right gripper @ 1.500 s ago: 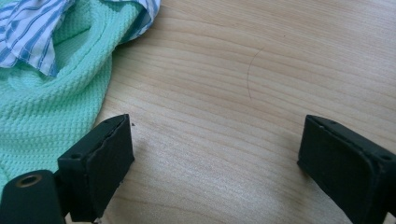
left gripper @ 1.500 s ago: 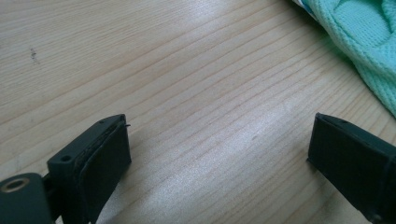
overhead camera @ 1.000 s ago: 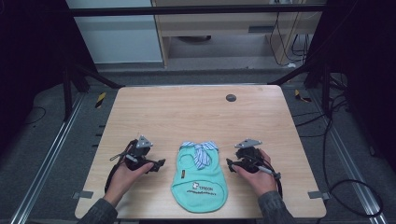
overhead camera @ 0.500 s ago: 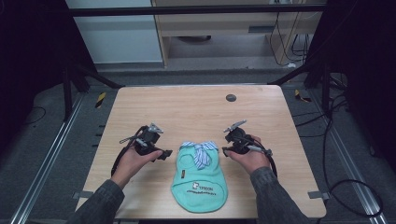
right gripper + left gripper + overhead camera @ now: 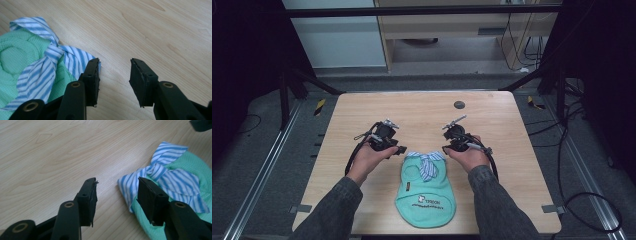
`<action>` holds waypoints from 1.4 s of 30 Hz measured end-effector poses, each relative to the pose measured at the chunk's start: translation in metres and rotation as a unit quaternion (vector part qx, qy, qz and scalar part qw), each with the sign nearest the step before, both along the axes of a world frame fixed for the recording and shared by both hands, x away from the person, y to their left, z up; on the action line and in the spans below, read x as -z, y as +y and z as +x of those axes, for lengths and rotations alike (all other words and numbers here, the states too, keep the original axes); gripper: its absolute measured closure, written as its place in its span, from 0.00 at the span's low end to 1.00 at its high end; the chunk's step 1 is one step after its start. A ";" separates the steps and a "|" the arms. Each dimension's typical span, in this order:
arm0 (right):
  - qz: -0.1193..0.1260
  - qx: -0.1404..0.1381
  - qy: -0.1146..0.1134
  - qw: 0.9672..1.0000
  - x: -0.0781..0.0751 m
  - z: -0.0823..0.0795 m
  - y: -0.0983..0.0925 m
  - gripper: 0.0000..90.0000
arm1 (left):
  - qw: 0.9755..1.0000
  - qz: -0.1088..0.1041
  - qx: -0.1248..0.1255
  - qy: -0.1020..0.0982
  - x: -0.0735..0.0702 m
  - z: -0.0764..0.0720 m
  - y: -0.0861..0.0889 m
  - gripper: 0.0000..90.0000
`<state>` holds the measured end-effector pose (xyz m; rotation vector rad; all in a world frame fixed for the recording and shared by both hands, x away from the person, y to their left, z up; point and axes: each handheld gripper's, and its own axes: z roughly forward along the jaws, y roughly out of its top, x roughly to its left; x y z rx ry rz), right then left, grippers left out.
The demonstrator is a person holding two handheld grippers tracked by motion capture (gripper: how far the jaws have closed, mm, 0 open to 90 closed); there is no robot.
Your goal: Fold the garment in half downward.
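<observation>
Two grippers (image 5: 401, 149) (image 5: 446, 148) low, angled inward at the garment's (image 5: 426, 192) striped collar (image 5: 426, 161).

Two hand-held grippers, black throughout, one per hand. Left gripper (image 5: 400, 148): compact dark body, small silver-grey metal fittings on top, a black cable looping off its outer side toward the forearm. Right gripper (image 5: 446, 145): same black build, a thin silver rod sticking from the top, a black cable curving round behind the wrist. Left gripper (image 5: 116, 195) close up: two flat rectangular black pads, edges slightly frayed, small screw holes in the faces, brass-coloured round rivets on the black arms behind. Right gripper (image 5: 113, 78): matching blocky pads, worn corners, identical brass rivets. Sleeves (image 5: 334, 210): dark grey-blue, denim-like, reaching the wrists.
</observation>
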<state>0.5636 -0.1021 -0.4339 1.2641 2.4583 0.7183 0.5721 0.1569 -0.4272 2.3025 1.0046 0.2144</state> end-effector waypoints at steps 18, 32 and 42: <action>0.053 0.013 0.022 0.998 0.013 0.005 0.015 0.68 | 1.000 0.017 -0.001 0.013 0.007 0.004 -0.011 0.66; 0.059 0.027 0.033 0.997 0.028 0.001 0.020 0.59 | 1.000 0.017 -0.010 0.017 0.020 -0.001 -0.011 0.59; 0.055 0.030 0.039 0.997 0.037 -0.001 0.020 0.57 | 0.999 0.019 -0.004 0.032 0.029 -0.001 -0.014 0.66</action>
